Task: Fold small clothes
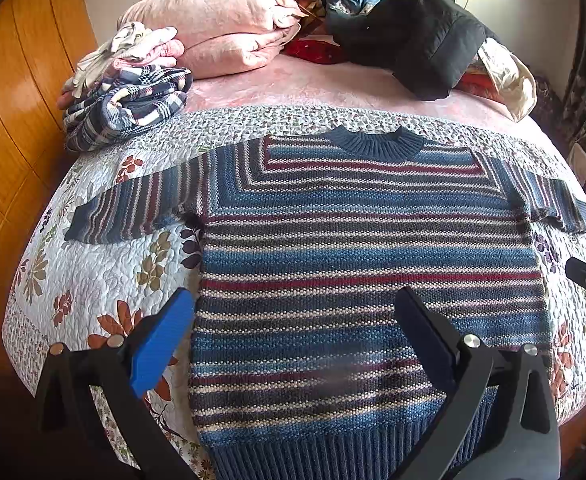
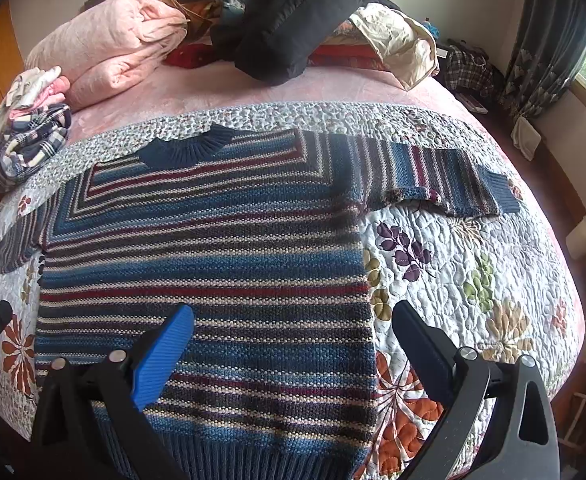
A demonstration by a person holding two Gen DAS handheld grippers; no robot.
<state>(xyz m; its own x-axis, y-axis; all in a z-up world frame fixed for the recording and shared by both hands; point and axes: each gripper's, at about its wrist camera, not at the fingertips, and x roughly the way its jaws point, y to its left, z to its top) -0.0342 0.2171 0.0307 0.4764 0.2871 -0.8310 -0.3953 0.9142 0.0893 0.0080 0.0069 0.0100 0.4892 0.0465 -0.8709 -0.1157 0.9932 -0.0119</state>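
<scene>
Both claws are spread wide with nothing in them. The left gripper [image 1: 293,320] hangs over the sweater's left side near the hem, one finger over the quilt [image 1: 93,280], the other over the knit. The right gripper [image 2: 293,320] straddles the sweater's right edge the same way. The striped sweater [image 1: 353,260] lies flat, sleeves out, collar toward the headboard, on the foot end of the bed. A heap of plaid clothes [image 1: 129,108] sits at the quilt's far left corner, with pink bedding [image 1: 221,28] behind and a black jacket [image 1: 425,44] at the far right.
</scene>
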